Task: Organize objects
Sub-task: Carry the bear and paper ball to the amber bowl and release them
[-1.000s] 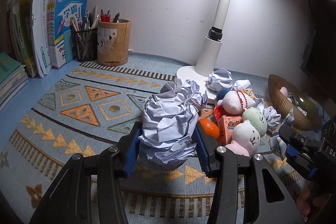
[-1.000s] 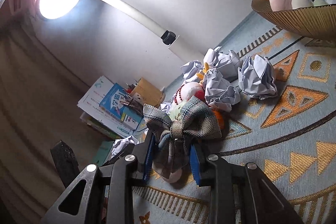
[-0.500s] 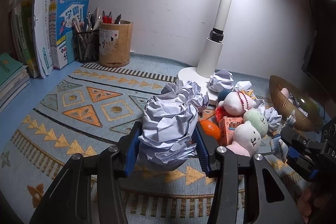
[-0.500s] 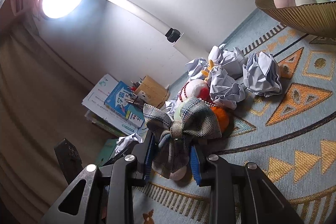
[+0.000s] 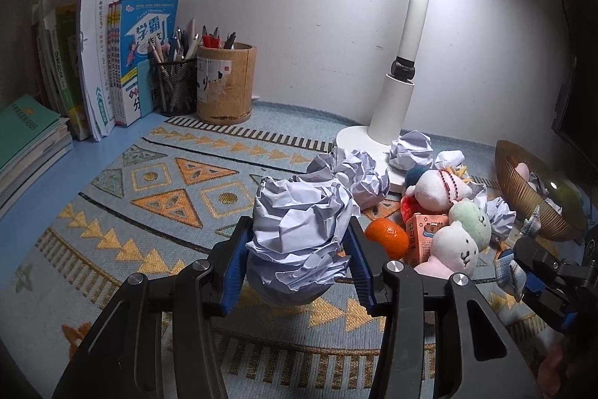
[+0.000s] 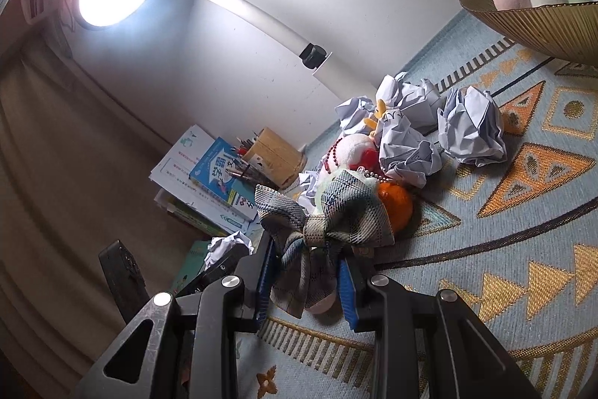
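A: While the left gripper keeps nothing else between its jaws, they pinch the crumpled paper ball from both sides, low in the centre of the left wrist view, lifted a little over the patterned mat. How to do this step well?

B: I think the paper does not belong with the toys. Hold it gently, because it is soft and can slip out if the squeeze becomes loose. Carry it high enough to pass over the orange and the plush toys at the right. No bin is visible, so I cannot tell where it must go.

A: And the right wrist view?

B: The jaws of the right gripper are pressed on the plaid bow, in the lower centre of the frame. A pale round thing hangs under it; I cannot tell what it is. The golden bowl stands in the upper right corner and already holds plush pieces, so probably it is the goal. Lift first, then move across the paper balls without brushing them, and release only when the bow is inside the rim.
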{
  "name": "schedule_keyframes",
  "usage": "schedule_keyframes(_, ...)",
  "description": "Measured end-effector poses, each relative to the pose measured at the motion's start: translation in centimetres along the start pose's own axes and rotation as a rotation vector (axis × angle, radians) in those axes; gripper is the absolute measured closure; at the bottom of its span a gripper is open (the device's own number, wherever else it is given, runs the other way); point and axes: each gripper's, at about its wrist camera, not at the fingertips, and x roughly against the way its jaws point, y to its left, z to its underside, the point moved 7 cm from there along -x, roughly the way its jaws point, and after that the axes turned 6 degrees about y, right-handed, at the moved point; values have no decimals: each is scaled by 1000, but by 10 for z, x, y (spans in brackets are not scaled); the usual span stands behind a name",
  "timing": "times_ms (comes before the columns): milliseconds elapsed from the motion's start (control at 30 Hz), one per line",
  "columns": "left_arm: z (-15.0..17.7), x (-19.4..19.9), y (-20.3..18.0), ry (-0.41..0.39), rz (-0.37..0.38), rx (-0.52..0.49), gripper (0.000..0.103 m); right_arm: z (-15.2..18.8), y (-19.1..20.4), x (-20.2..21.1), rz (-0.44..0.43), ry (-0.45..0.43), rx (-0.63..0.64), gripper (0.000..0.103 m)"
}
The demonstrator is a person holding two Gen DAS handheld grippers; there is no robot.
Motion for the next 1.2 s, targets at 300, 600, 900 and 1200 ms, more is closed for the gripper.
schedule_keyframes(300, 2, 17, -44, -26, 20, -82, 57, -14, 5, 42, 68, 0, 74, 73)
schedule_keyframes(600, -60, 42, -194, -107, 221, -232, 57, -132, -10, 139, 252, -162, 147, 73)
schedule_keyframes(900, -80, 16, -313, -53, 388, -358, 57, -204, -73, 203, 525, -216, 112, 72)
schedule_keyframes(1200, -47, -32, -346, 170, 452, -403, 1, -214, -117, 206, 630, -168, 10, 0)
